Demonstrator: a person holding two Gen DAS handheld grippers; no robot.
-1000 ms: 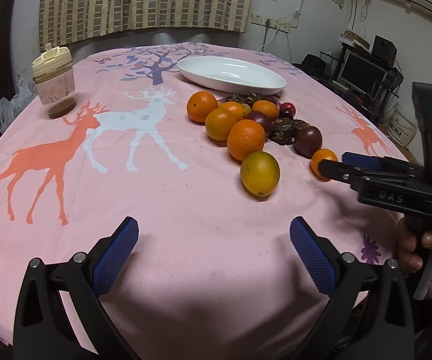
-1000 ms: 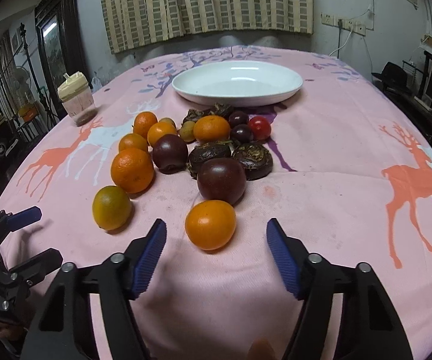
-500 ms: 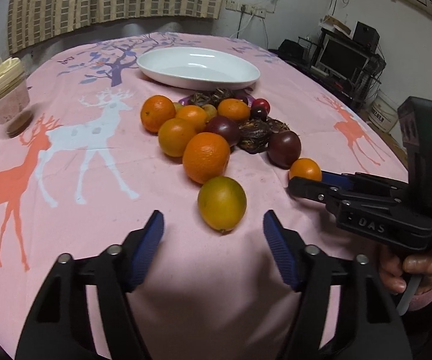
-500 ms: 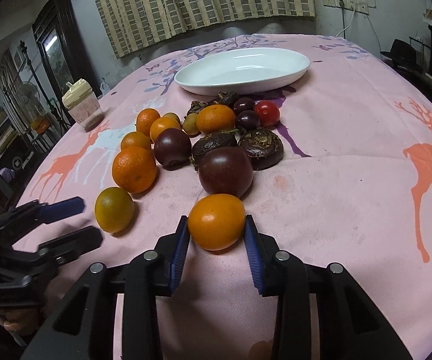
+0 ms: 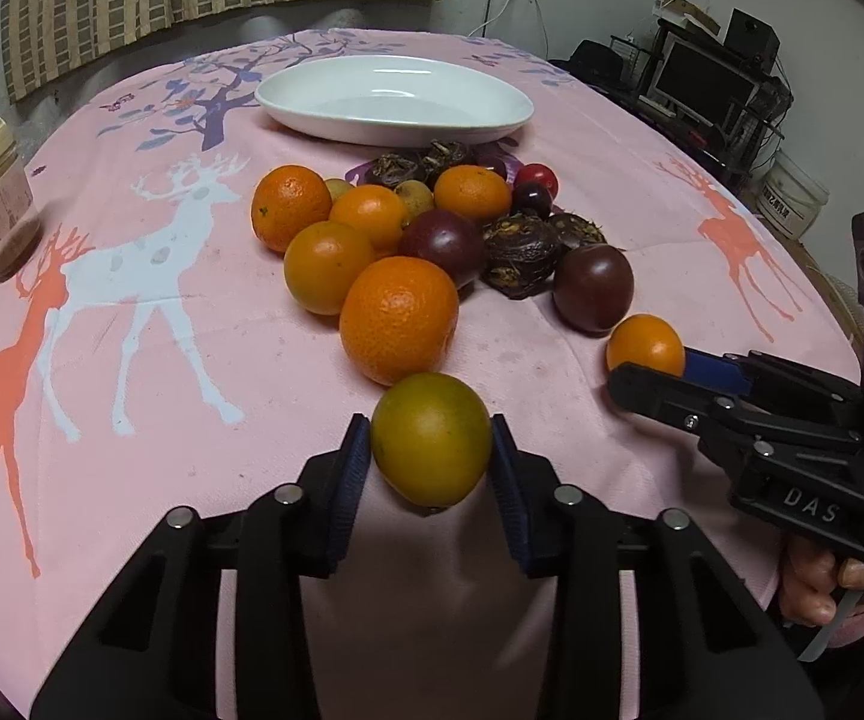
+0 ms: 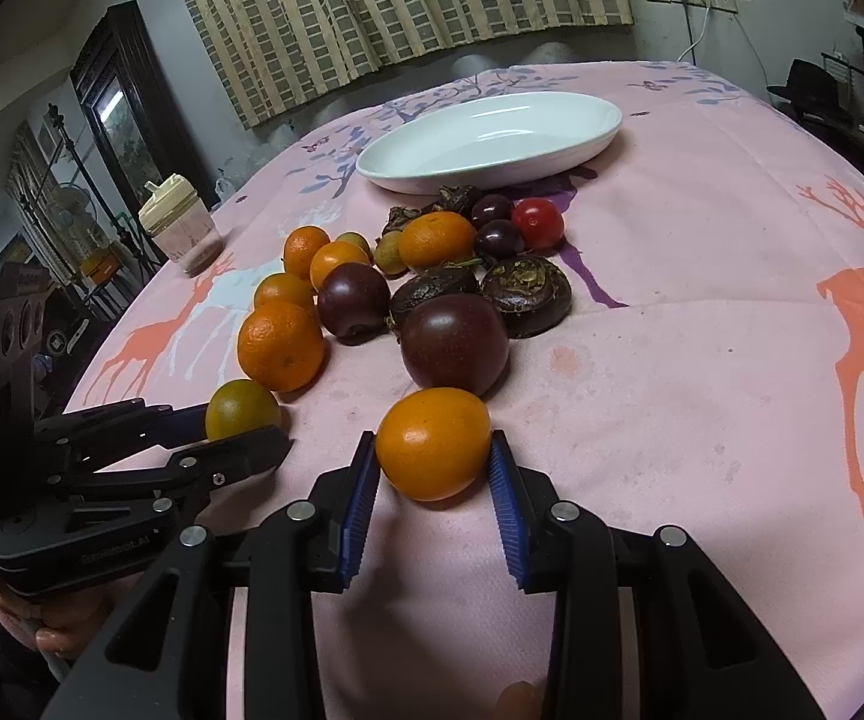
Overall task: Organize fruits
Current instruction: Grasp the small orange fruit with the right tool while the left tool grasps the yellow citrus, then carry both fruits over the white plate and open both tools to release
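Pink deer tablecloth [image 5: 132, 360]; left gripper [image 5: 430, 468] clamps greenish citrus [image 5: 430, 439], right gripper [image 6: 434, 468] clamps orange [image 6: 432, 443].

Fruit pile [image 5: 432, 240] on tablecloth [image 5: 132, 450], before dish [image 5: 393, 99]

Left claw [image 5: 431, 459] and right claw [image 6: 433, 461] each pinch something, side by side.

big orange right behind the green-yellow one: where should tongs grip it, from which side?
Grip the big orange across its widest middle, pads on its left and right flanks. Come from the near-left: bare tablecloth lies there, while another orange and a dark plum crowd its far side. The green-yellow citrus, now between the left tongs, sits in front and should probably leave first.
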